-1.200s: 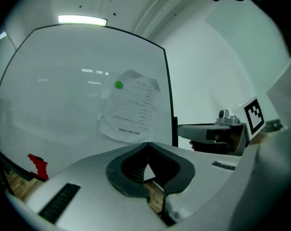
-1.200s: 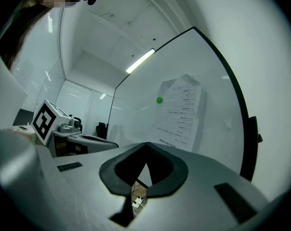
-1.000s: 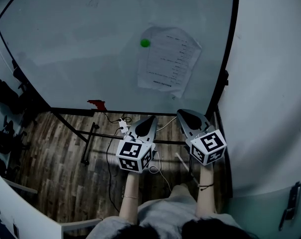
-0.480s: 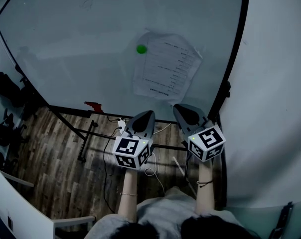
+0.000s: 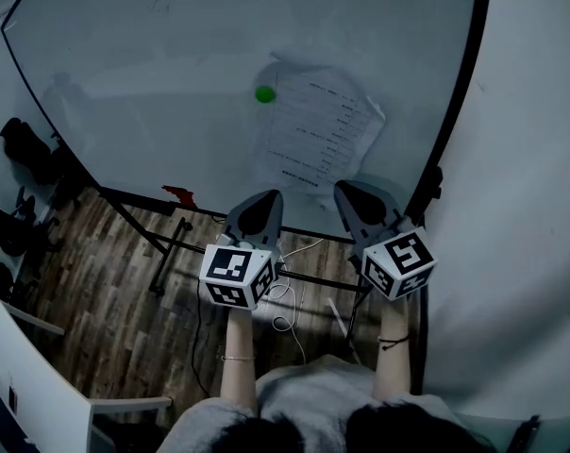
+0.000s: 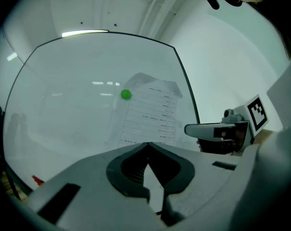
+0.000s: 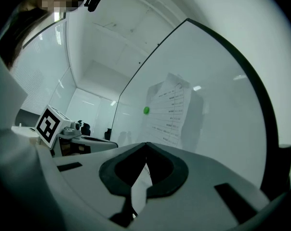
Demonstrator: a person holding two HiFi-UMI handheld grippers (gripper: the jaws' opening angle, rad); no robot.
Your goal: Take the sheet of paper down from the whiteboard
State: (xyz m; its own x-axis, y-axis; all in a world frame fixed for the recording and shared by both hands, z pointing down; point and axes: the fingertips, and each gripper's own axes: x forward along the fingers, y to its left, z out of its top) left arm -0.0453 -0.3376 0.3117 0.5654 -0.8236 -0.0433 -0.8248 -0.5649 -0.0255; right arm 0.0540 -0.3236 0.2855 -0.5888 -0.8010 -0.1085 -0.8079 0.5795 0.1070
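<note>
While my left tool (image 5: 265,197) and right tool (image 5: 349,191) hover shut and empty short of the paper (image 5: 315,132), reaching it and opening come next, I judge.

a dim wood-plank floor (image 5: 106,291) spreads below and to the left of the left claw (image 5: 263,198). dark chairs (image 5: 25,149) stand far off to its left. white cables (image 5: 287,302) lie on the floor beneath both claws. a plain pale wall (image 5: 526,206) rises just right of the right claw (image 5: 345,191). high above the left claw a ceiling light strip (image 6: 85,32) glows.
</note>
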